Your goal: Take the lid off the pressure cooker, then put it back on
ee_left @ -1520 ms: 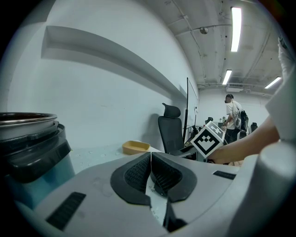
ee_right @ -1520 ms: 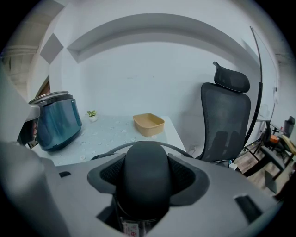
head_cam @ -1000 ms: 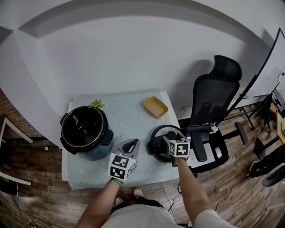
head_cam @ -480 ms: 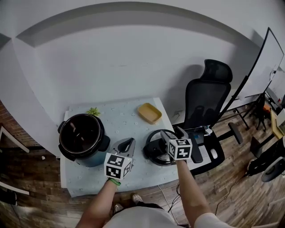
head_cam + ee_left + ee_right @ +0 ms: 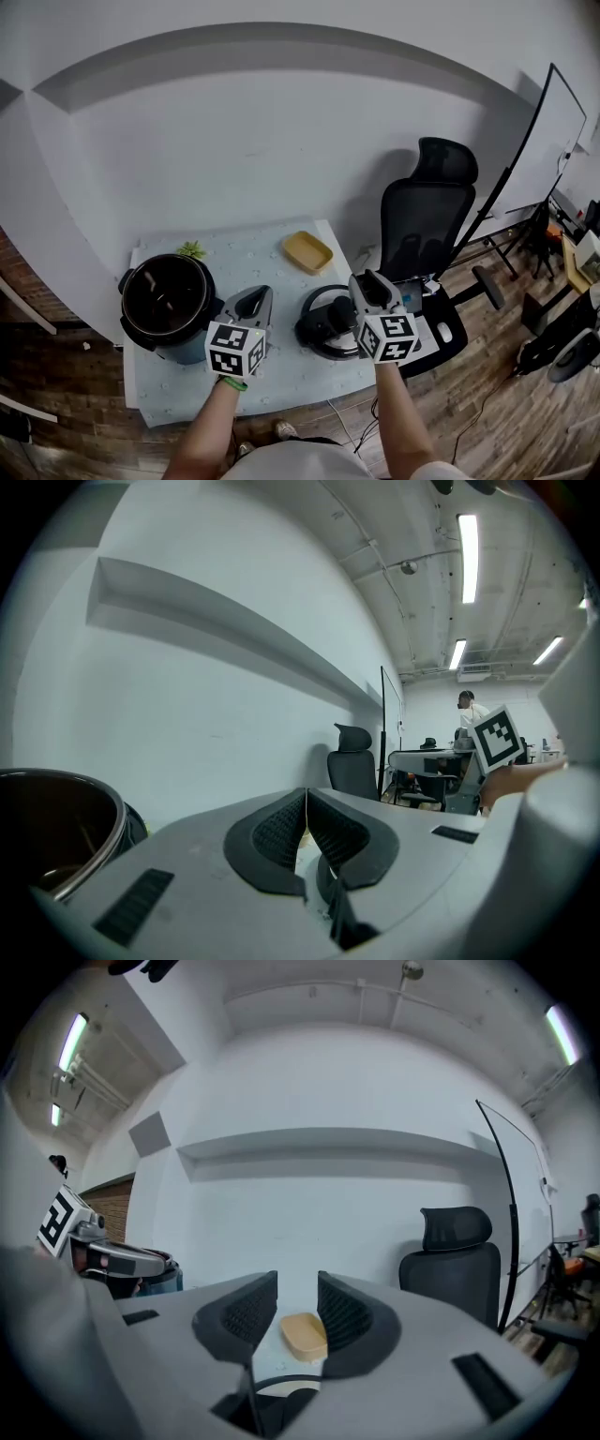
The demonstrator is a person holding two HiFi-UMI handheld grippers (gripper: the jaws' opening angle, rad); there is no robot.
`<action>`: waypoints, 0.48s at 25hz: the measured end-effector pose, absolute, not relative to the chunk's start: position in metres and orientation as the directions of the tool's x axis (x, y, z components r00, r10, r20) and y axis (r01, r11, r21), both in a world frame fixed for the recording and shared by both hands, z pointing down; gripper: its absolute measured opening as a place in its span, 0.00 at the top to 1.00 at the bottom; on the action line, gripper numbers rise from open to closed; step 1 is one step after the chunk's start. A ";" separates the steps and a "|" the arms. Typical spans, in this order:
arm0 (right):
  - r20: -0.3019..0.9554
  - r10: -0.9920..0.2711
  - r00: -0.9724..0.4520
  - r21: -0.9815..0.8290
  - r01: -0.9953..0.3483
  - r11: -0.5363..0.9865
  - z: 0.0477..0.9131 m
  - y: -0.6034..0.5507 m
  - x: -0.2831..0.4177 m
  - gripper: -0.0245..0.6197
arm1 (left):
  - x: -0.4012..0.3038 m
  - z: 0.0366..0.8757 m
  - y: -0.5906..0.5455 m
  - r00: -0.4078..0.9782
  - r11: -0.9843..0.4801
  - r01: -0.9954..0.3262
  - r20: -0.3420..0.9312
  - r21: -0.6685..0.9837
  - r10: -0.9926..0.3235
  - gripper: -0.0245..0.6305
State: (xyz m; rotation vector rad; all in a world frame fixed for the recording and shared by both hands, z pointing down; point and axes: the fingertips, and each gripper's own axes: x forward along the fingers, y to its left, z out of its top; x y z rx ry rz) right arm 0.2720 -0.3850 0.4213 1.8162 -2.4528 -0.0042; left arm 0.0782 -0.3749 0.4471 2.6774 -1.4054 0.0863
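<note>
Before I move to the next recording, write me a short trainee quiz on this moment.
1. True or false: the lid lies on the table, off the pressure cooker.
2. The right hand-held gripper is: A open, B shut on the lid, C out of view.
3. Short answer: on the left hand-held gripper, how do the jaws stand?
Key: 1 true; 2 A; 3 together, nothing between them.
</note>
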 end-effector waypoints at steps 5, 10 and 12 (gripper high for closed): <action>0.034 -0.958 -0.286 0.065 -0.955 0.288 0.414 -0.373 0.275 0.85 | 0.077 0.443 -0.377 0.564 -0.559 -0.825 0.095 0.076 -0.820 0.94; 0.021 -0.961 -0.275 0.061 -0.959 0.276 0.412 -0.367 0.280 0.96 | 0.076 0.440 -0.376 0.562 -0.557 -0.827 0.085 0.077 -0.823 0.94; 0.019 -0.961 -0.277 0.060 -0.959 0.277 0.412 -0.367 0.280 0.96 | 0.076 0.439 -0.377 0.561 -0.556 -0.827 0.084 0.077 -0.823 0.94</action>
